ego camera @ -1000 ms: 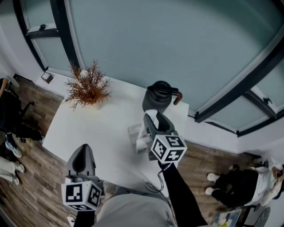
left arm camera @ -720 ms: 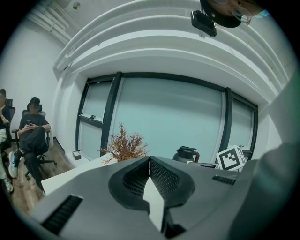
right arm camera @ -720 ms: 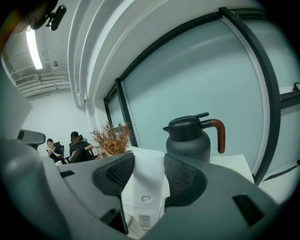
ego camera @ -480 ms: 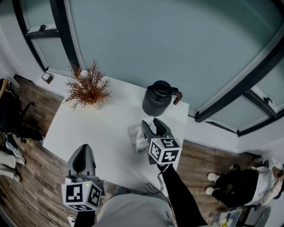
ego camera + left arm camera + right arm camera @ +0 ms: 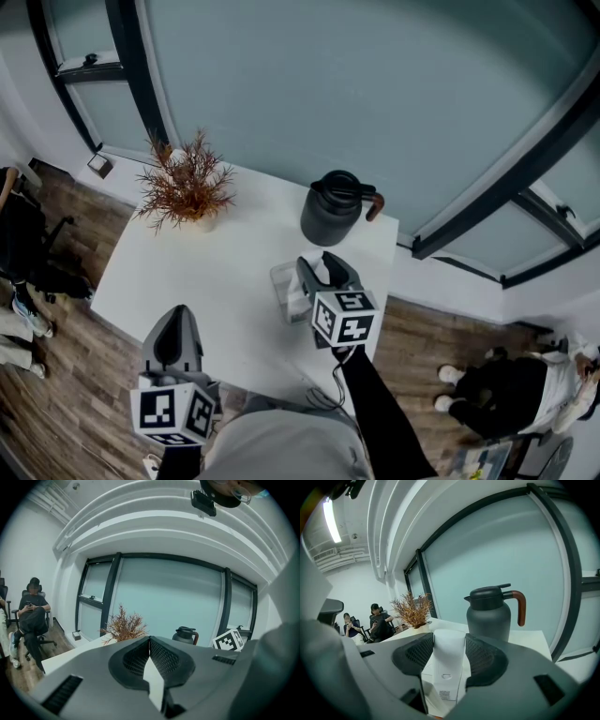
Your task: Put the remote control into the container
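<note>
A white remote control [image 5: 448, 660] stands lengthwise between the pads of my right gripper [image 5: 449, 651], which is shut on it. In the head view that gripper [image 5: 314, 267] hangs over the clear container [image 5: 282, 281] on the white table [image 5: 216, 281], with the remote [image 5: 321, 272] pointing away from me; whether it touches the container I cannot tell. My left gripper [image 5: 174, 323] is held low at the table's near edge, well left of the container. Its jaws [image 5: 149, 641] are shut with nothing between them.
A dark jug with a brown handle [image 5: 334, 208] [image 5: 494, 613] stands just behind the container. A dried plant in a white pot [image 5: 187, 187] sits at the table's far left. Seated people [image 5: 377, 623] are off to the left, another [image 5: 511, 389] at the lower right.
My right gripper, still holding the remote, has come slightly down and left towards the container, most of it in the first half second. The left gripper has not moved.
</note>
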A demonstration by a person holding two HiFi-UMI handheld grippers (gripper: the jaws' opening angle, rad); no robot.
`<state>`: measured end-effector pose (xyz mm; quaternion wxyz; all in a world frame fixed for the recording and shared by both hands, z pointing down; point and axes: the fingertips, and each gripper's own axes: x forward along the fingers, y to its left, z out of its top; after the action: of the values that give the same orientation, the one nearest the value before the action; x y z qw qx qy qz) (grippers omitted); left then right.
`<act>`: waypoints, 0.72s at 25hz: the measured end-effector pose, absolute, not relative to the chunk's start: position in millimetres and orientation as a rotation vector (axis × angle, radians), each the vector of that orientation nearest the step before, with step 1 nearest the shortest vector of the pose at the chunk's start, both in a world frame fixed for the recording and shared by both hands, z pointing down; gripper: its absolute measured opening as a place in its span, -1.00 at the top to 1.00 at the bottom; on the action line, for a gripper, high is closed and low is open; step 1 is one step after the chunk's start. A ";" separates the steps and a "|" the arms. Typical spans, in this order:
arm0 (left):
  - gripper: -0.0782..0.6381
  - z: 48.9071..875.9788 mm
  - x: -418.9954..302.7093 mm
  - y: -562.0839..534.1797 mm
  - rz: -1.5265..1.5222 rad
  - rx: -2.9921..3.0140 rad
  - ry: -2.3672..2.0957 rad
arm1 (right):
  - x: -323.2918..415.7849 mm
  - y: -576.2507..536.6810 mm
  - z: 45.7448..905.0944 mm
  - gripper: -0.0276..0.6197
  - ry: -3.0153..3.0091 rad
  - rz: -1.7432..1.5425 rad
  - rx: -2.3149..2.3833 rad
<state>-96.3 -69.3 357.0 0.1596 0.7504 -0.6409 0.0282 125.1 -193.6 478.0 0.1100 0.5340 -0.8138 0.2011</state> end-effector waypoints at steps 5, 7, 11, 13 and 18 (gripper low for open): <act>0.76 356.8 -96.6 -67.6 0.077 2.146 -1.833 | 120.0 -190.2 461.9 0.27 -2.451 0.519 1.568; 0.76 356.1 -96.6 -67.2 0.075 2.148 -1.834 | 121.7 -189.2 446.8 0.26 -2.483 0.488 1.601; 0.76 354.3 -95.7 -64.9 0.072 2.150 -1.836 | 131.6 -184.0 408.2 0.27 -2.545 0.449 1.699; 0.76 353.6 -95.1 -63.8 0.072 2.151 -1.836 | 135.3 -179.5 388.1 0.27 -2.585 0.430 1.732; 0.76 351.3 -91.9 -61.3 0.069 2.161 -1.832 | 147.3 -163.3 350.1 0.32 -2.631 0.356 1.825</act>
<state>-91.9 -61.3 351.3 0.1532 0.7534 -0.6390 0.0240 147.3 -163.3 350.1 -0.0399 0.5660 -0.8160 0.1105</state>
